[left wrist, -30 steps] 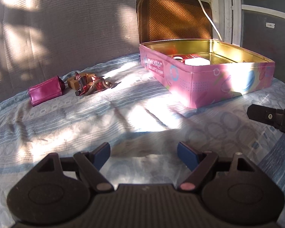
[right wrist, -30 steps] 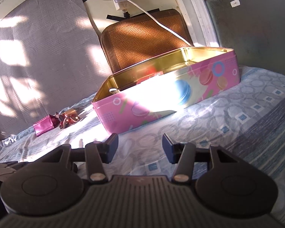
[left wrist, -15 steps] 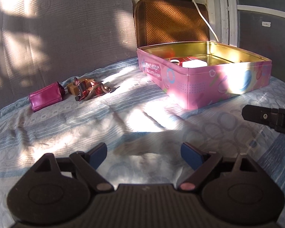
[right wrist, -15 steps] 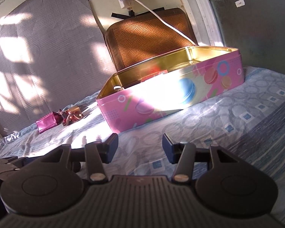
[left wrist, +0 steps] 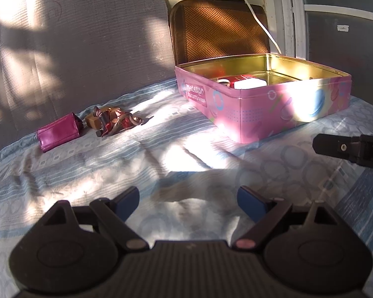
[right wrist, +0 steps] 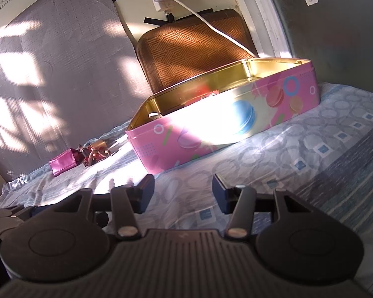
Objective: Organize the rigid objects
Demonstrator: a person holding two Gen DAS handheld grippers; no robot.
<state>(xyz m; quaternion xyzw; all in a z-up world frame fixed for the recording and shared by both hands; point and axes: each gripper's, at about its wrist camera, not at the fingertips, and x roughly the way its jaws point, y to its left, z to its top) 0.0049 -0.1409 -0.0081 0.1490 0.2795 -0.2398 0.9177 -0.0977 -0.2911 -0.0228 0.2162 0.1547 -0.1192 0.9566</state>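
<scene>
An open pink macaron tin (left wrist: pixel 261 109) (right wrist: pixel 211 134) stands on the bed with a red box (left wrist: pixel 243 78) and a white item (left wrist: pixel 250 83) inside. A magenta pouch (left wrist: pixel 59 131) (right wrist: pixel 63 162) and a small pile of brown and red trinkets (left wrist: pixel 114 121) (right wrist: pixel 95 152) lie at the far left. My left gripper (left wrist: pixel 188 202) is open and empty over the sheet, well short of all of them. My right gripper (right wrist: pixel 183 193) is open and empty in front of the tin's near corner; its finger shows at the right of the left wrist view (left wrist: pixel 348 149).
A brown woven cushion (left wrist: pixel 218 29) leans on the wall behind the tin. A white cable (right wrist: pixel 211 27) hangs from a wall plug over it. A grey padded panel (left wrist: pixel 74 37) backs the bed. The patterned blue sheet (left wrist: pixel 161 154) is wrinkled.
Both views have shifted slightly: the tin and the pouch sit a little lower and nearer the right in frame. Both grippers stay open and empty.
</scene>
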